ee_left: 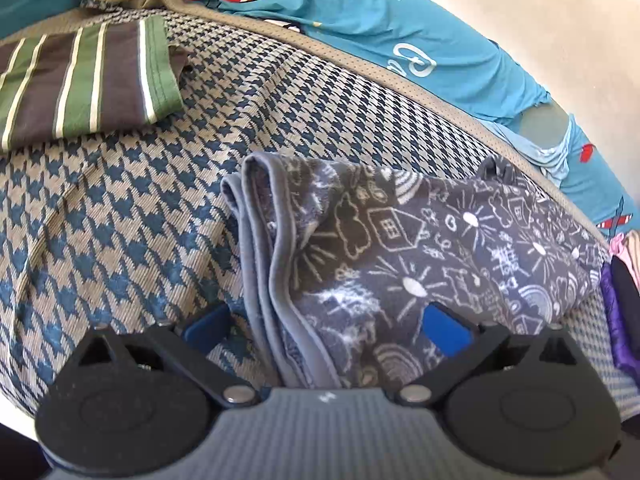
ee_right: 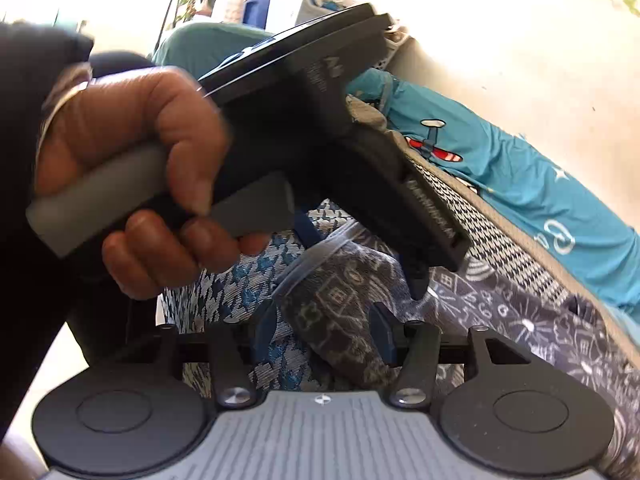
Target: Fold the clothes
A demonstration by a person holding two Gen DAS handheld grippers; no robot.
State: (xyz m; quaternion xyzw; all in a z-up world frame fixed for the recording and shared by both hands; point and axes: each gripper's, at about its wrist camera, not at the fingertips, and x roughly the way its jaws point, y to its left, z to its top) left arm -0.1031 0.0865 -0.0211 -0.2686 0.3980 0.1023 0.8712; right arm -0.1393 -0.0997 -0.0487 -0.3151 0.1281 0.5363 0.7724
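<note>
A: Left to right?
B: One striped green-brown folded cloth (ee_left: 80, 80), then one grey doodle-print garment (ee_left: 400, 248) on the houndstooth cushion (ee_left: 120, 220), lengthwise rightward, folded edge left.
A: Tongs?
B: Left gripper (ee_left: 326, 324) gaping astride that edge; right gripper (ee_right: 322, 330) parted around a fold, pads seemingly not pressing.

Houndstooth cushion (ee_left: 132, 216), white wall (ee_left: 540, 12) behind.
</note>
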